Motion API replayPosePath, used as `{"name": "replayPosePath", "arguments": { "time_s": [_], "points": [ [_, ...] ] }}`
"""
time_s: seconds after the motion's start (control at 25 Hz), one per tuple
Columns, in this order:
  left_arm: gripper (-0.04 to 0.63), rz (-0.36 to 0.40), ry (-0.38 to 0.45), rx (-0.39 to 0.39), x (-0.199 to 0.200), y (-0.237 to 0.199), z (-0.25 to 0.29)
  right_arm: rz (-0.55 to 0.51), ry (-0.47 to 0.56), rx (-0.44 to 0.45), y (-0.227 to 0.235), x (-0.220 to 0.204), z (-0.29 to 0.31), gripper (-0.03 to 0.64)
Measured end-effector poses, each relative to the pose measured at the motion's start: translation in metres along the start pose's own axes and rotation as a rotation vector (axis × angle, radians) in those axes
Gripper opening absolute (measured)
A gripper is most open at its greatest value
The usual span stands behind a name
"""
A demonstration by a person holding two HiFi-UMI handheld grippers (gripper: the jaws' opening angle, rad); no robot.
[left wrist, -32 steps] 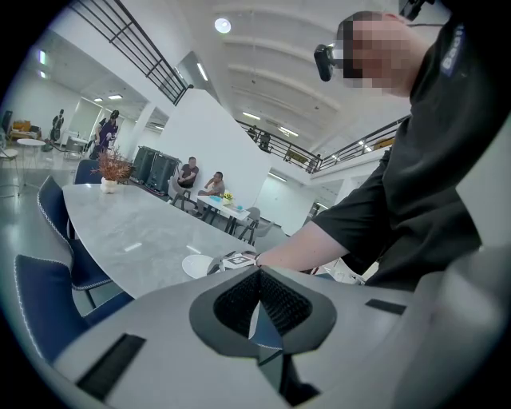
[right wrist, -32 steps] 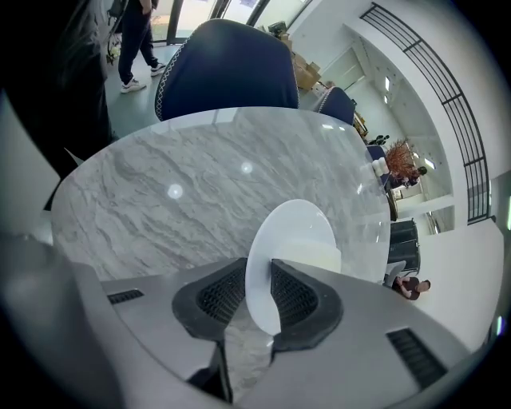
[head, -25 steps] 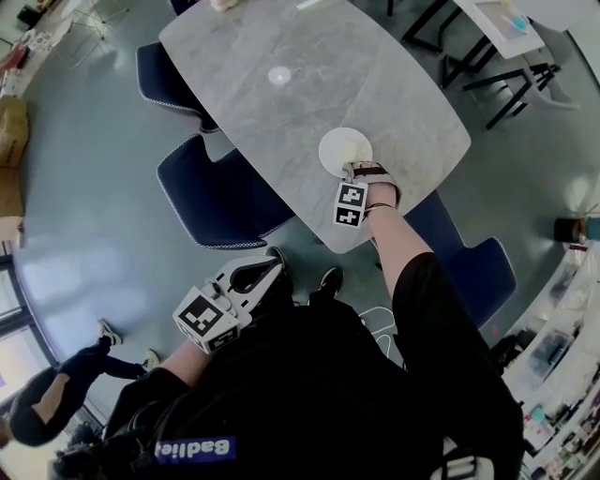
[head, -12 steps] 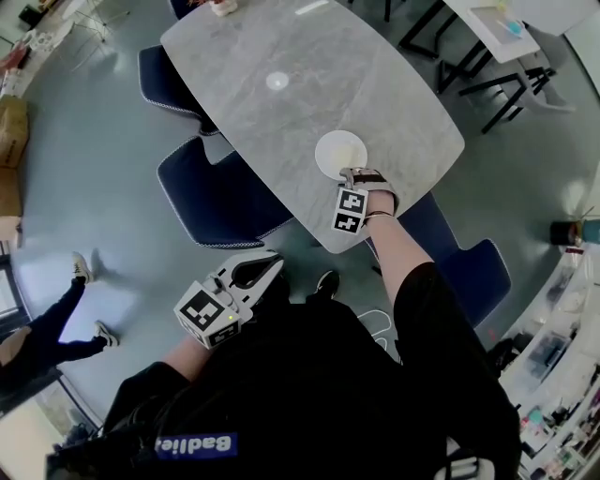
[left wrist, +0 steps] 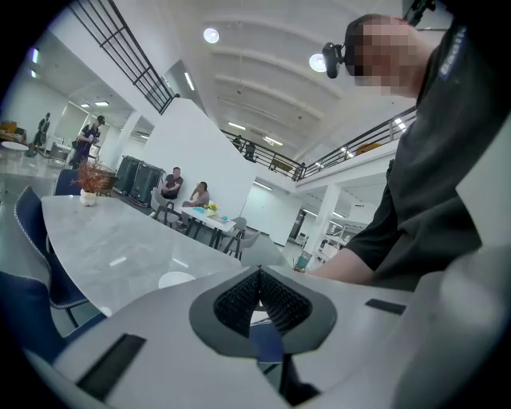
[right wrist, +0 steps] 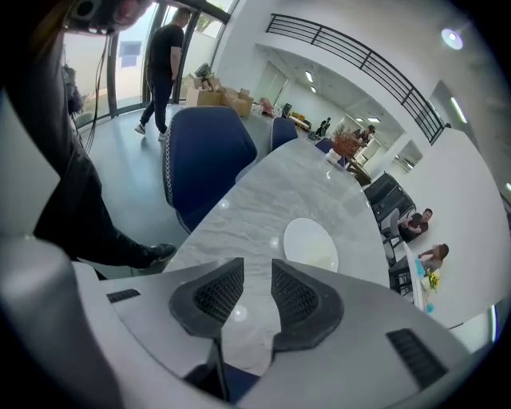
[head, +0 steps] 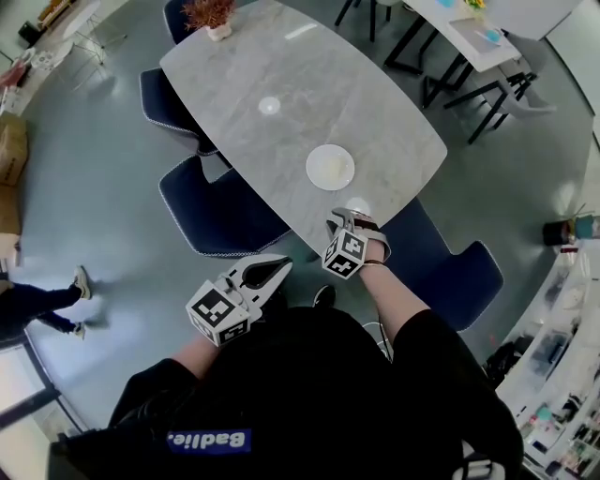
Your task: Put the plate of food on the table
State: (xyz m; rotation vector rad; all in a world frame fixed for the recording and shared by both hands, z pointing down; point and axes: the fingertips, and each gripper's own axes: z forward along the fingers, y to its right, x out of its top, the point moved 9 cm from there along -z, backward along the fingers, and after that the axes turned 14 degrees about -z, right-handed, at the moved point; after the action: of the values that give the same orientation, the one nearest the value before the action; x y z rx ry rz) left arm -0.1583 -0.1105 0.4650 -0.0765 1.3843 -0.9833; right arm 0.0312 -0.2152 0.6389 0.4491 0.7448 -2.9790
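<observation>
Right gripper (head: 343,221) is over the near edge of the table (head: 375,112), and its two jaws stand apart with nothing between them. In the right gripper view, the right gripper (right wrist: 256,278) looks down at bare grey table top through the gap. The plate (head: 330,167) sits flat on the table, a little way in front of that gripper and not touching it. It is a round white plate (right wrist: 311,244) with something pale on it, but I cannot tell what the food is. The left gripper (head: 275,271) is held low, near the person's body, over the floor and off the table. Its jaws are pressed together, and nothing is between them (left wrist: 257,279). A blue chair (head: 211,202) is tucked in at the table's side, close to the left gripper. A small plant (head: 208,14) stands at the far end of the table, well apart from the plate.
</observation>
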Motion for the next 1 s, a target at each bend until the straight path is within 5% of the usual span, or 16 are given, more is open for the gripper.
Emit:
{"name": "replayPosePath", "arguments": {
  "time_s": [0.32,0.6,1.0],
  "points": [
    [0.007,0.040,-0.019,-0.072,-0.003,0.022,0.017,0.264,0.157,0.035,-0.021,0.008,-0.068,0.110],
    [0.008,0.062,-0.048,-0.106,-0.006,0.035,0.024,0.601,0.352,0.052,-0.024,0.008,-0.128,0.109],
    [0.007,0.094,-0.071,-0.134,-0.001,0.050,0.030,0.777,0.640,0.032,-0.019,0.014,-0.199,0.015]
  ]
}}
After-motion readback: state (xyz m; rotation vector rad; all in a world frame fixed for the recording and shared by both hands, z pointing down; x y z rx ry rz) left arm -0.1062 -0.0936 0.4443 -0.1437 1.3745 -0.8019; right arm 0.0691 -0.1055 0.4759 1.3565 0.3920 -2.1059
